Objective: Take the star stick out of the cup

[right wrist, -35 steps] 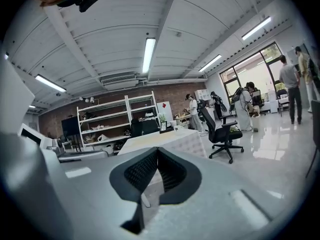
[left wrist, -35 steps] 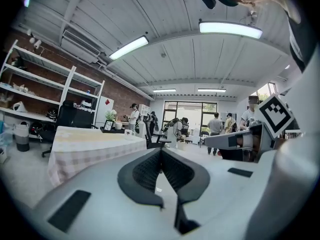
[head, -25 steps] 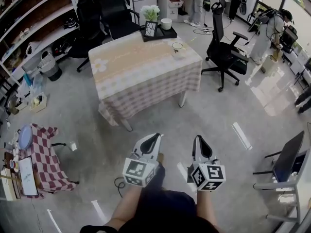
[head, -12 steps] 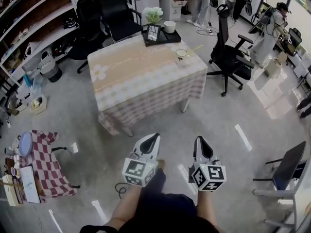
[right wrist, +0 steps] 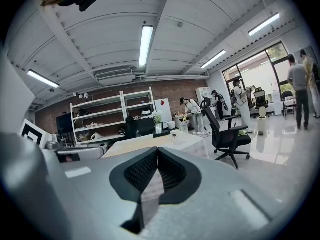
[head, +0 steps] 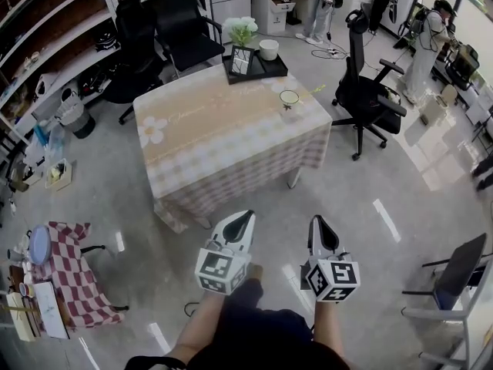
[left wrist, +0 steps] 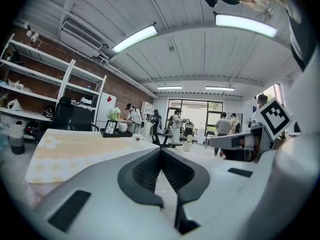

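A clear cup [head: 290, 99] stands near the far right corner of the table [head: 208, 141], which has a beige checked cloth. A thin yellow-green stick [head: 312, 90] leans out of the cup to the right. The cup shows small and far in the left gripper view [left wrist: 137, 139] and the right gripper view [right wrist: 174, 132]. My left gripper [head: 245, 216] [left wrist: 161, 150] and right gripper [head: 316, 221] [right wrist: 157, 149] hang side by side over the floor, well short of the table's near edge. Both are shut with nothing between the jaws.
A black tray [head: 271, 68] with flowers, a frame and a white cup sits at the table's far edge. Black office chairs stand right of the table [head: 368, 95] and behind it [head: 185, 33]. A small checked table [head: 73, 272] is at the lower left, shelves [head: 46, 60] along the left wall.
The table and cup have slid down the head view and look larger, so I have come closer to them. Both grippers keep their pose and stay shut.
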`<state>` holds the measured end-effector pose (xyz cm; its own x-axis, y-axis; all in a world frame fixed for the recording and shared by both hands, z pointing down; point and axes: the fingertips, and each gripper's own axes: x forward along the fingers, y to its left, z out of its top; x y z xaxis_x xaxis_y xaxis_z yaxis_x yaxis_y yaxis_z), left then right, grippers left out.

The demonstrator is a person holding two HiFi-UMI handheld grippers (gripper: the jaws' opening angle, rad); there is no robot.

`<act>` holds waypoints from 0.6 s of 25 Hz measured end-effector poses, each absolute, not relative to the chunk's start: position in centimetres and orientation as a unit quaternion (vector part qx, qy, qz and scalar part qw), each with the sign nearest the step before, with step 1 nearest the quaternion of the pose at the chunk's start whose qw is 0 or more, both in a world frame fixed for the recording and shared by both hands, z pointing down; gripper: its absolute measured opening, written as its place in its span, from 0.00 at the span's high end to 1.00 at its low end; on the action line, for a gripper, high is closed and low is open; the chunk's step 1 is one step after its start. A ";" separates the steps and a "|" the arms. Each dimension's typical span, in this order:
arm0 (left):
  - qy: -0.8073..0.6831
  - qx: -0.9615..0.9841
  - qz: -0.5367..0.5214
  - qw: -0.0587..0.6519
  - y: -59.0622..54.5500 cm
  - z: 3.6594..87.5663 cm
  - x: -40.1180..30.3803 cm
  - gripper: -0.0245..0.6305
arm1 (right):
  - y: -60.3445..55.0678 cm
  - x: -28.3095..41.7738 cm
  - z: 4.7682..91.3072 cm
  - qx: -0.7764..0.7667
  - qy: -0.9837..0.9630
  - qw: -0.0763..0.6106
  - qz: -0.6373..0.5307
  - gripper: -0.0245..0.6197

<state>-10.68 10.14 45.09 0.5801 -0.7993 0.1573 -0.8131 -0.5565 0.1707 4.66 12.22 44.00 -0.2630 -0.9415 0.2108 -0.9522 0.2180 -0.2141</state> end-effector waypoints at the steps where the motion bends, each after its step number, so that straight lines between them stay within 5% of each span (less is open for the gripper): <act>1: -0.456 0.882 0.030 0.112 9.4 44.9 -10.6 0.95 | 11.5 4.7 43.8 0.607 -0.780 0.017 0.150 0.96; 15: -0.447 0.888 0.030 0.104 2.4 44.7 -10.9 0.95 | 4.7 3.9 43.6 0.607 -0.780 0.011 0.150 0.96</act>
<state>-10.92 2.42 44.70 0.5986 -0.7876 0.1460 -0.8001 -0.5789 0.1572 3.88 4.68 43.59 -0.2630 -0.9439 0.1998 -0.9507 0.2183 -0.2203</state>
